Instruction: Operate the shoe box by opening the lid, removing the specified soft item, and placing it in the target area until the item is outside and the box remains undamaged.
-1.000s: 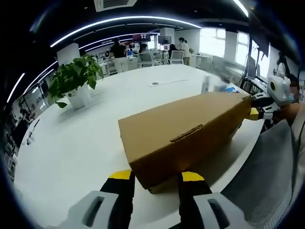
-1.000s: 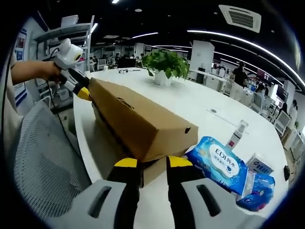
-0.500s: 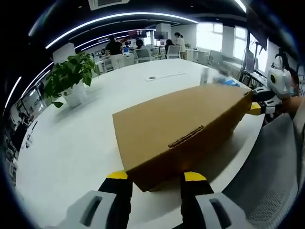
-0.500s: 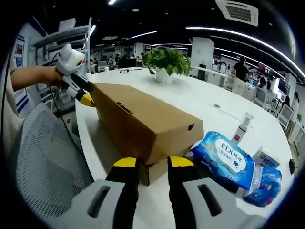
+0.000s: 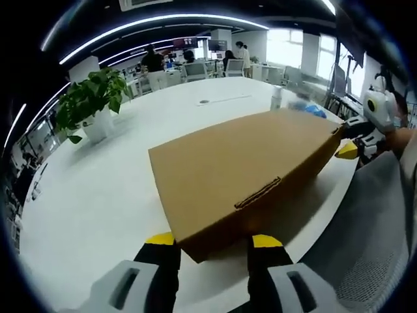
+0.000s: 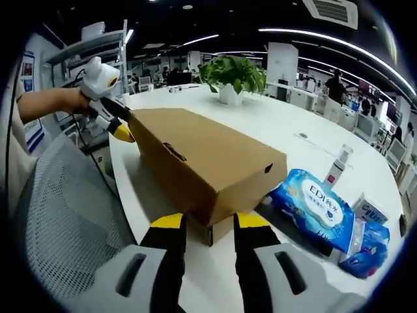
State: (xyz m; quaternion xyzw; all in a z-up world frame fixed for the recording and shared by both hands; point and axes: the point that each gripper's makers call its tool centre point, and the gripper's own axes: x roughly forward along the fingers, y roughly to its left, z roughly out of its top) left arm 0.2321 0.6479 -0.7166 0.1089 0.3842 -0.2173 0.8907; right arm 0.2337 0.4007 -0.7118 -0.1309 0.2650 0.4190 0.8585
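Observation:
A brown cardboard shoe box lies on the white table with its lid (image 5: 241, 163) on. My left gripper (image 5: 214, 240) has its yellow-tipped jaws on either side of the lid's near corner. My right gripper (image 5: 352, 138) pinches the lid's far corner, in a person's hand. In the right gripper view the same lid (image 6: 208, 153) runs away from me. A strip of the box base (image 6: 220, 229) shows under it between my right gripper's (image 6: 210, 222) jaws. At the lid's far end the left gripper (image 6: 117, 120) holds on. The inside of the box is hidden.
A potted plant (image 5: 88, 104) (image 6: 234, 75) stands further back on the table (image 5: 98, 195). A blue wet-wipes pack (image 6: 311, 205), a spray bottle (image 6: 337, 173), a small carton (image 6: 370, 210) and another blue pack (image 6: 365, 257) lie beside the box. A grey mesh chair (image 6: 65, 222) sits at the table's edge.
Both views have tipped and now look down more on the lid's top. In the left gripper view the base strip under the lid's near corner has gone from sight. Both grips look unchanged.

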